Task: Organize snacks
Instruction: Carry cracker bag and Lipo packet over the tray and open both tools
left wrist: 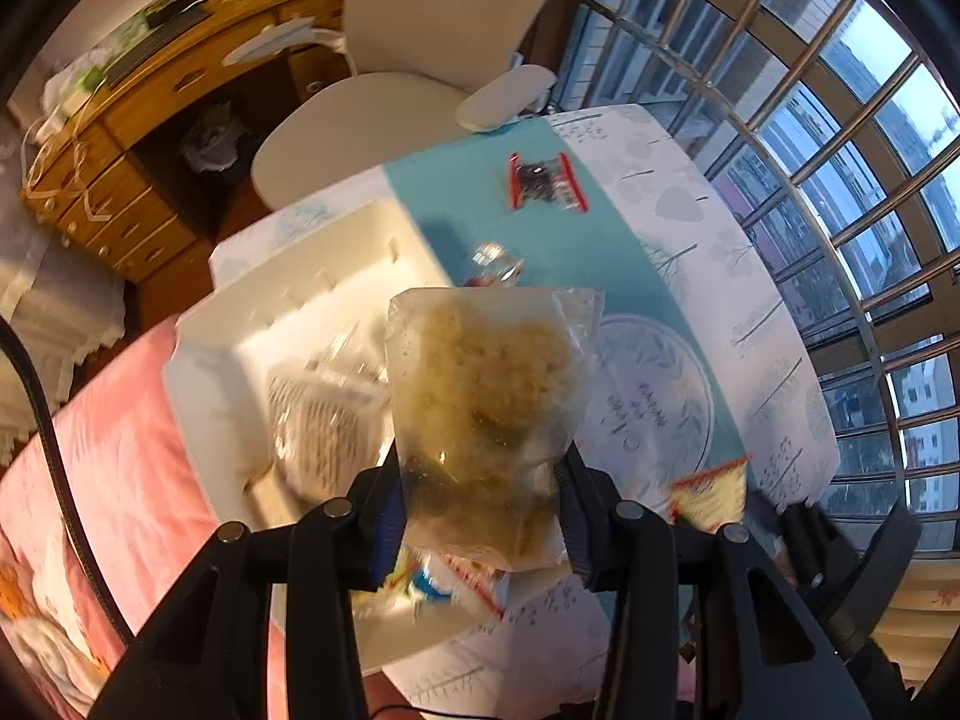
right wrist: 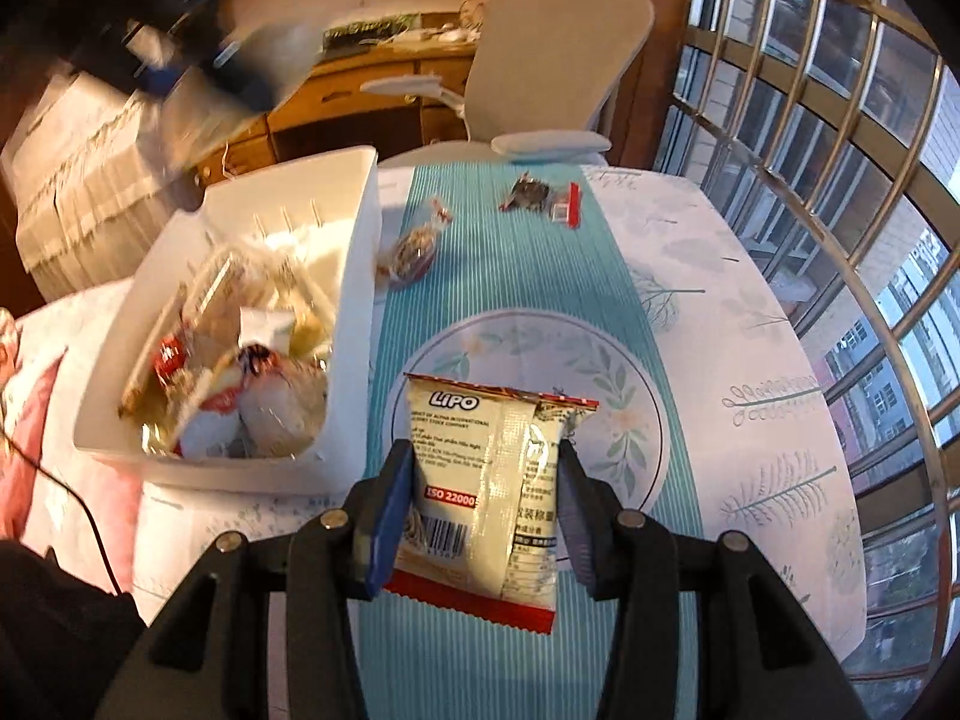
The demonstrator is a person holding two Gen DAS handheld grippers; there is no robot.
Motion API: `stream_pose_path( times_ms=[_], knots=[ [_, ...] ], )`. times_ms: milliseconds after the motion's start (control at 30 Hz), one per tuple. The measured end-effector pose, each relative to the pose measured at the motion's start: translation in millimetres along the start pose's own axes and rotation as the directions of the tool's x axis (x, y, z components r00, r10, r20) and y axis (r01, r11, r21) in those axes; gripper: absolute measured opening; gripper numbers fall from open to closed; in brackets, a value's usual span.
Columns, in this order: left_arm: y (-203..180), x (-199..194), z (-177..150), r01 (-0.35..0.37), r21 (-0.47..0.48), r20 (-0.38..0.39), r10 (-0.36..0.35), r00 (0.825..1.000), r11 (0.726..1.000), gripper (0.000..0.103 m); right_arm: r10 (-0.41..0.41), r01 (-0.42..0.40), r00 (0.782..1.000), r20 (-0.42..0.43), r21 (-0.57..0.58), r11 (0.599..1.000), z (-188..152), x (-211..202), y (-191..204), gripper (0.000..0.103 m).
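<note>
The left gripper (left wrist: 480, 510) clamped a clear snack bag (left wrist: 486, 414) above the white bin (left wrist: 204, 372). The right gripper (right wrist: 486, 516) gripped a Lipo packet (right wrist: 486, 480) over the table (right wrist: 750, 312).

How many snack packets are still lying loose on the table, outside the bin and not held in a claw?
2. A clear-wrapped snack lies on the teal runner beside the white bin; a red-edged packet lies farther off, near the chair. Others may be hidden.

Both wrist views look forward-down, close; share white bin (left wrist: 204, 354), table (right wrist: 750, 324).
</note>
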State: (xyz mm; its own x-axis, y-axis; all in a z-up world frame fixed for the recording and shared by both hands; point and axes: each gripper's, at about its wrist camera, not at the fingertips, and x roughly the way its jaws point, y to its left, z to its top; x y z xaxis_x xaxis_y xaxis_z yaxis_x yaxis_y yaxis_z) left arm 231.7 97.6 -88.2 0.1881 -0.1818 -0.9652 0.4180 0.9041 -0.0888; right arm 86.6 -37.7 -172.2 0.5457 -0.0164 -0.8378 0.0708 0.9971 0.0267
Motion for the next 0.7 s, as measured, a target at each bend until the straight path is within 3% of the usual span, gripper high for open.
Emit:
stream_pose_path(
  times_ms=[300,700],
  knots=[
    [44.1,-3.5,-65.8,0.034,-0.128,0.033,-0.03,0.999,0.991,0.042,0.062,-0.065,0.997,0.053,0.052,0.997,20.7,-16.4,12.0,0.046],
    [84.4,17.9,-127.8,0.079,-0.264,0.049,-0.068,0.996,0.961,0.043,0.217,-0.219,0.976,0.03,0.134,0.967,41.5,-7.0,44.0,0.046]
  ],
)
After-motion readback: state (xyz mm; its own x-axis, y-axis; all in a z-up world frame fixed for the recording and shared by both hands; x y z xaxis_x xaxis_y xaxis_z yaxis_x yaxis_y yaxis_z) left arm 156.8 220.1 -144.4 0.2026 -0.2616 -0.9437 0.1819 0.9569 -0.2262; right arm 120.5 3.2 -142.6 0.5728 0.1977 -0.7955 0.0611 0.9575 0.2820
